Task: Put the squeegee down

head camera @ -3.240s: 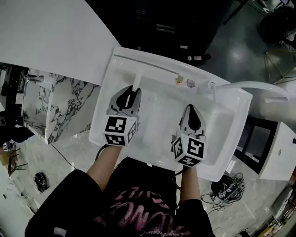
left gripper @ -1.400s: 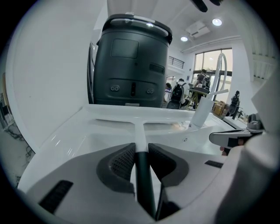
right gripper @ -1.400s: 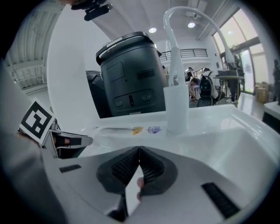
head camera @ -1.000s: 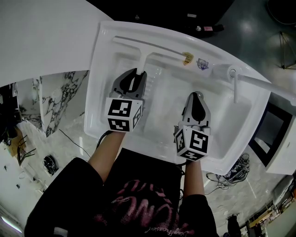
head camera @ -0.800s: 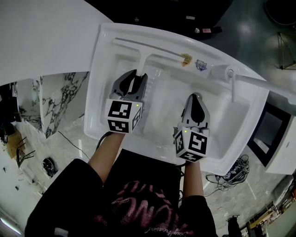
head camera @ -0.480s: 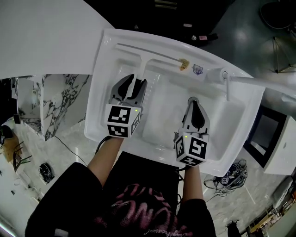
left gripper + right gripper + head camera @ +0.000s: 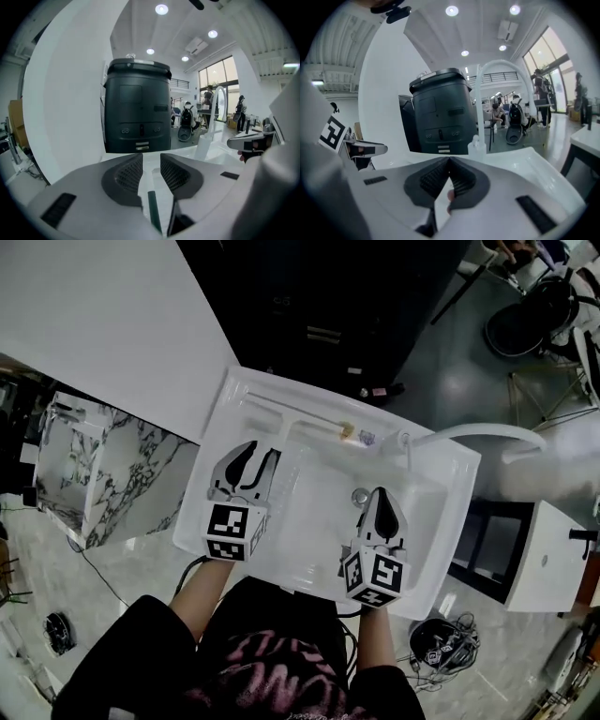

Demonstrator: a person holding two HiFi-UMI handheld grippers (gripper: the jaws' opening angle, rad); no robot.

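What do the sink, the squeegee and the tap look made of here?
Sink: glossy white with smooth rounded edges, ceramic or moulded acrylic; the look leaves it open. Squeegee: thin white bar and handle, probably plastic; blade material too small to tell. Tap: white arched tube with faint sheen, likely coated metal.

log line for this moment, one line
squeegee: lying in sink, unheld | left gripper: above sink, jaws closing, nothing between | right gripper: shut, empty

The squeegee (image 7: 295, 413) is white and T-shaped and lies flat inside the sink (image 7: 457, 521). Its long blade runs along the far wall. Its handle points toward the near side.
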